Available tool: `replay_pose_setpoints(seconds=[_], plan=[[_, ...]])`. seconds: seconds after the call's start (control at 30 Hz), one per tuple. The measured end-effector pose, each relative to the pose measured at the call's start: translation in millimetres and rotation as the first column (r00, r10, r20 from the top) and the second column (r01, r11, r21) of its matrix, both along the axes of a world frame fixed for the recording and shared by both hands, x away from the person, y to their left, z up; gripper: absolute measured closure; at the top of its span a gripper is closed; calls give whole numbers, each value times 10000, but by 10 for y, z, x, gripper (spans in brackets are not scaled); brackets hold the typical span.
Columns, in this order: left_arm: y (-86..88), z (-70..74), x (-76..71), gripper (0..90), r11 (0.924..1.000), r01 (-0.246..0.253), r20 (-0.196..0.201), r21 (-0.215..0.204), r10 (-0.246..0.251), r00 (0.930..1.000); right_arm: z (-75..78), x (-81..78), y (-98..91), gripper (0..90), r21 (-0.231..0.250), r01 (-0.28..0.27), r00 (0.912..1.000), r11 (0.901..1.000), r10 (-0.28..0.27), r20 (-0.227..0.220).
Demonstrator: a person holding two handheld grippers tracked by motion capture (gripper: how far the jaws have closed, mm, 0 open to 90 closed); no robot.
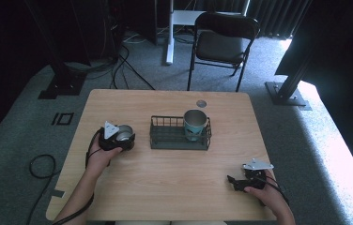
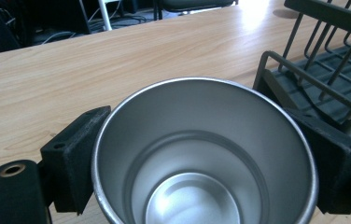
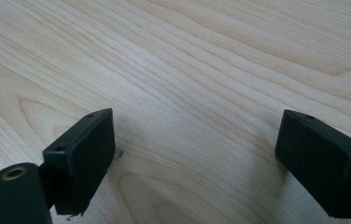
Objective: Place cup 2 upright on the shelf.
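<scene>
Resting near the worktop's front right corner (image 1: 240, 206), right gripper (image 1: 236, 183) in a person's right hand (image 1: 264, 190), grey three-cornered plate on top, cable trailing back along the wrist. Standing wide apart, its two black jaws, with bare pale wood grain between them in the right gripper view (image 3: 197, 135) and nothing held. Hovering just above or touching the wood, cannot tell which.

Clamping a stainless steel cup (image 1: 125, 134) toward the worktop's left edge, left gripper (image 1: 126, 138) in the left hand (image 1: 103, 157), likewise carrying a grey plate. Pressing on the cup's outer wall from both sides, one black jaw each way, as seen in the left gripper view (image 2: 201, 154). Standing upright, mouth open upward, shiny inside and holding nothing, steel cup (image 2: 201, 158) just left of a dark wire rack (image 1: 158, 140).

Sitting at the worktop's middle, wire rack (image 2: 323, 70), long side running left to right. Standing in its right end, a teal mug (image 1: 195, 124), upright, rim rising above the rack's rail.

Lying near the worktop's far edge, right of centre, a small round grey disc (image 1: 201, 103), apart from the rack.

Standing on the carpet beyond the far edge, a black folding chair (image 1: 221, 42).
</scene>
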State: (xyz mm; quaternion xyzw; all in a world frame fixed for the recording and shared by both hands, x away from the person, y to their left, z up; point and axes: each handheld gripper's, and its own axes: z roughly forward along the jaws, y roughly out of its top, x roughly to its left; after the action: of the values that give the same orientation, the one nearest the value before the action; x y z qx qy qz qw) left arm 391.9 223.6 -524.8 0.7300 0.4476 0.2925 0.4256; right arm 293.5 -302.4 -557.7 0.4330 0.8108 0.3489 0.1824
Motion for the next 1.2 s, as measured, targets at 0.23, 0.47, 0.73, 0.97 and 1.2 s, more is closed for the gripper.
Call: replay_pose_setpoints(seconds=[0.23,0.47,0.73,0.97,1.2], plan=[[24,57,-11,140,9995,96,186,-315,-90,9998,0,0,0,117,-1,0,10000,10000,0,-2],[51,230,-41,140,9993,169,336,-322,-158,9993,0,0,0,117,-2,1,10000,10000,-1,-2],[27,406,-58,140,9980,361,344,-520,-344,9988,0,0,0,117,-3,4,10000,10000,-4,-7],[-19,576,-43,140,9971,565,493,-503,-540,9973,0,0,0,117,-1,4,10000,10000,-4,-3],[-121,827,-30,140,9939,871,844,-673,-813,9931,0,-1,0,117,-5,3,10000,10000,-3,-6]])
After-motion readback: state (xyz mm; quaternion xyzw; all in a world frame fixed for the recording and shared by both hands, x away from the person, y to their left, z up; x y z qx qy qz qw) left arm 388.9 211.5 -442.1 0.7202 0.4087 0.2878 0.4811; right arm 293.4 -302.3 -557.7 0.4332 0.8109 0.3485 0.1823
